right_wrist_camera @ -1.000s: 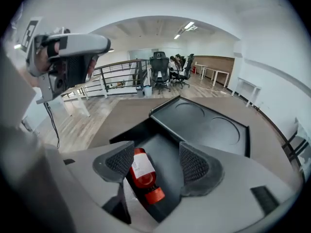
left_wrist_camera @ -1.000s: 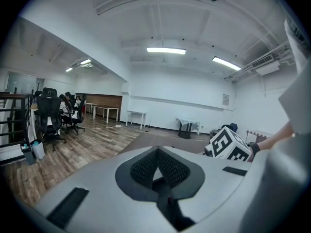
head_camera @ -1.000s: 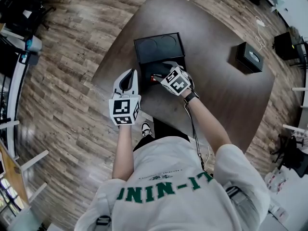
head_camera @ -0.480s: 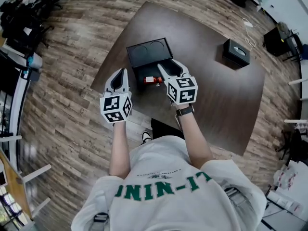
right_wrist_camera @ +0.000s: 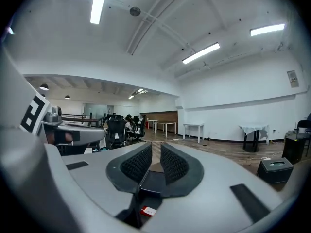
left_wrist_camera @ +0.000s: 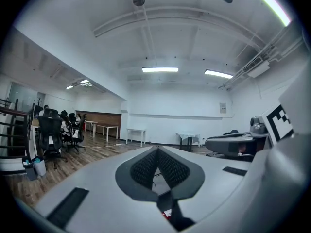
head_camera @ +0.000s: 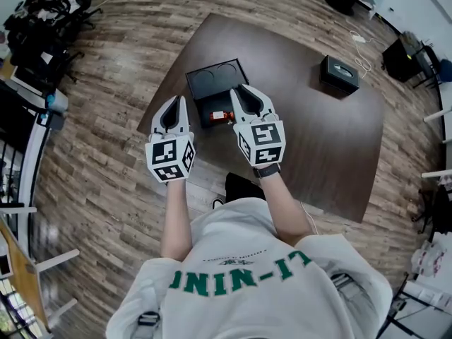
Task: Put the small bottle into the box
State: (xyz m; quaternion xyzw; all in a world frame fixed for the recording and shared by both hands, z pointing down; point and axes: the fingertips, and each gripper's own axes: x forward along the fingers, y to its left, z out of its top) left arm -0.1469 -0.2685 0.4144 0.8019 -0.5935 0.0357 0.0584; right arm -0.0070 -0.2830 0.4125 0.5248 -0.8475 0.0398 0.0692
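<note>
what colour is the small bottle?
Red. The small bottle shows best in the head view.

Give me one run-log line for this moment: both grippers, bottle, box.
left gripper: shut, empty | right gripper: jaws closing, nothing between | small bottle: lying in open box, not held | both grippers near the box

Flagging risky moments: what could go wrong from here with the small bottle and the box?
1. The small bottle lies on its side at the front of the box, close beside the right gripper, whose fingers are closing with nothing between them; a sideways move could knock it.
2. The box sits near the front edge of the table; a bump from the left gripper might shove it.
</note>
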